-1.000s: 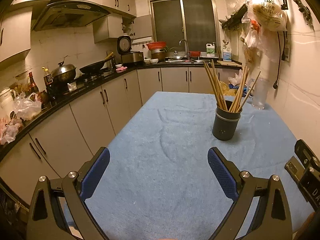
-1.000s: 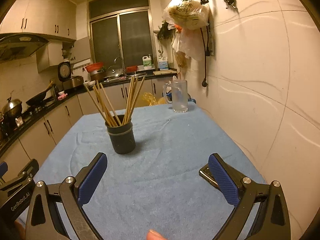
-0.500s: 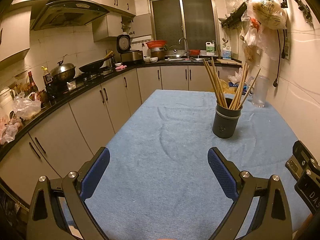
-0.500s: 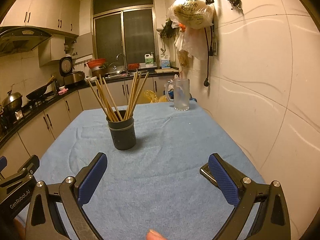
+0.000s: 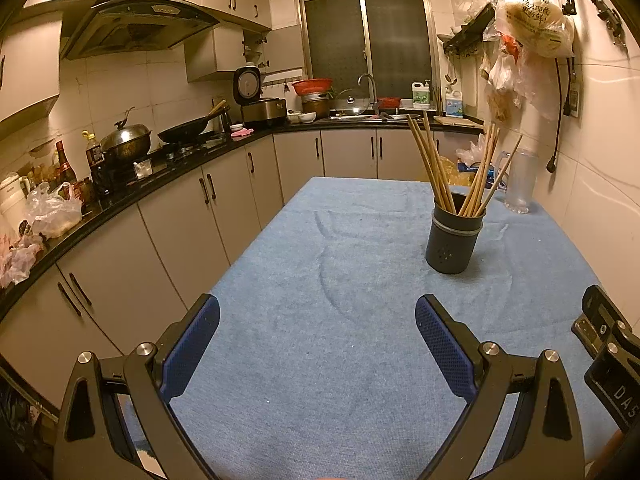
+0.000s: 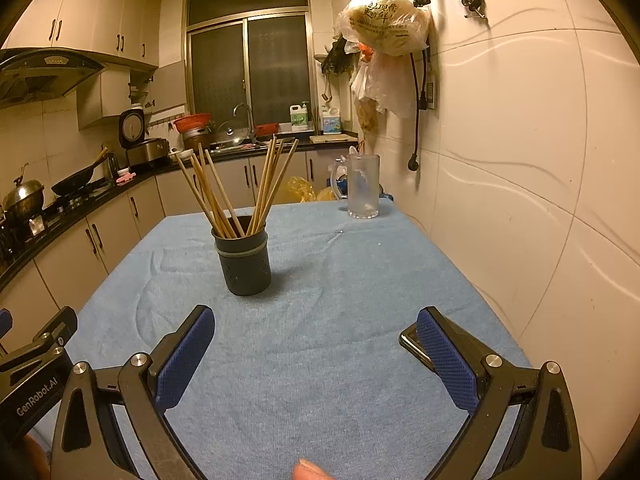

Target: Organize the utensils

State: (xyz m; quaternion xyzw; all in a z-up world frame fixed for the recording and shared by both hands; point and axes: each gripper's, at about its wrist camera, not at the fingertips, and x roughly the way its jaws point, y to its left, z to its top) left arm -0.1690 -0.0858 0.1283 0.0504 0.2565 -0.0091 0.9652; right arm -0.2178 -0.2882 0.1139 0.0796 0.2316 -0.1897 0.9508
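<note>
Table [image 5: 340, 360]: covered in blue cloth.
Left tongs [image 5: 317, 344]: spread wide, gripping nothing.
Right tongs [image 6: 316, 344]: spread wide too, empty.
Cup [image 6: 244, 262]: upright mid-table, ahead of both.
Chopsticks [image 6: 224, 196]: fanned out inside the cup.

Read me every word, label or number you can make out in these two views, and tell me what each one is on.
"GenRobot.AI": white print on the left gripper body, right wrist view.
"DAS", cut off at the frame edge: on the right gripper body, left wrist view.
Dark print on the hanging plastic bag: too blurred to read.
Labels on the jugs by the sink: too small to read.
</note>
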